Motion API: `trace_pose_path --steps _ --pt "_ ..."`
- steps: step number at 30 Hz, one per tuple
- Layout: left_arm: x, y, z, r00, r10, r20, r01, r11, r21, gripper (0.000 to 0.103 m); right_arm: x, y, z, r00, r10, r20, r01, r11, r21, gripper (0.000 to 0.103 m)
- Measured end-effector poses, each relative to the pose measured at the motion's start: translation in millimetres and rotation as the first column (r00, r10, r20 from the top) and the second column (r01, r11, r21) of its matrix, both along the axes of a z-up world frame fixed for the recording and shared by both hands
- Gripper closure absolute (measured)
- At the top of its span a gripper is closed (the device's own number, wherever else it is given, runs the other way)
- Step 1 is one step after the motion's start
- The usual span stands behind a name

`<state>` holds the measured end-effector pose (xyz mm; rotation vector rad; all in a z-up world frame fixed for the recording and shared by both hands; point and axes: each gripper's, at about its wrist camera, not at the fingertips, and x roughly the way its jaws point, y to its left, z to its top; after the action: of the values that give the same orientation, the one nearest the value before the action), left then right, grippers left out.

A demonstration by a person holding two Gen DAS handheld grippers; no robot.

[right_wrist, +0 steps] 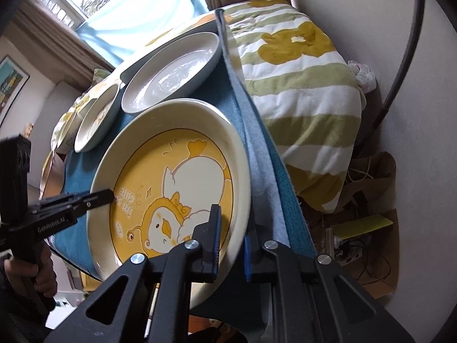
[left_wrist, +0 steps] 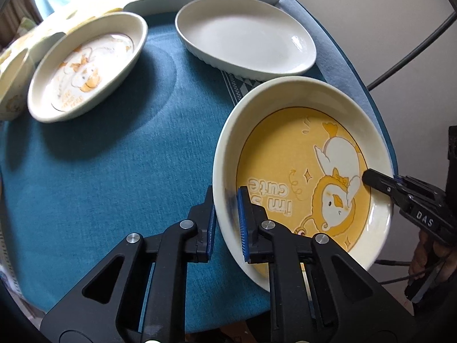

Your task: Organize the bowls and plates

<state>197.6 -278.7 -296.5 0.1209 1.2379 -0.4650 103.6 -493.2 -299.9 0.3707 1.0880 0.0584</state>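
Note:
A cream plate (left_wrist: 285, 157) with a yellow centre and a duck print lies at the near right corner of the blue-clothed table (left_wrist: 100, 185). My left gripper (left_wrist: 227, 197) is shut on its left rim, one pad inside the wall and one outside. From the right, my right gripper (left_wrist: 371, 177) clamps the opposite rim, its lower finger hidden under the plate. In the right wrist view the same plate (right_wrist: 160, 157) fills the middle, with my right gripper (right_wrist: 231, 225) shut on its near rim and my left gripper (right_wrist: 110, 194) biting the far rim.
A plain white oval dish (left_wrist: 245, 34) sits at the back and a cream dish with a faint duck print (left_wrist: 85, 65) at the back left. Another bowl (left_wrist: 11, 85) peeks in at the left edge. A striped blanket (right_wrist: 300, 85) lies past the table's right edge.

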Motion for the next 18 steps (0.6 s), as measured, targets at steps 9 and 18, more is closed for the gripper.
trace_pose_path --steps 9,18 --pt "-5 21 28 0.998 0.042 0.054 -0.041 0.999 -0.027 0.092 1 14 19 0.998 0.031 0.051 -0.029 0.999 -0.033 0.090" --pt "-19 74 80 0.986 0.117 0.123 -0.107 0.991 -0.086 0.092 8 58 66 0.990 0.084 0.115 -0.078 0.995 -0.055 0.090"
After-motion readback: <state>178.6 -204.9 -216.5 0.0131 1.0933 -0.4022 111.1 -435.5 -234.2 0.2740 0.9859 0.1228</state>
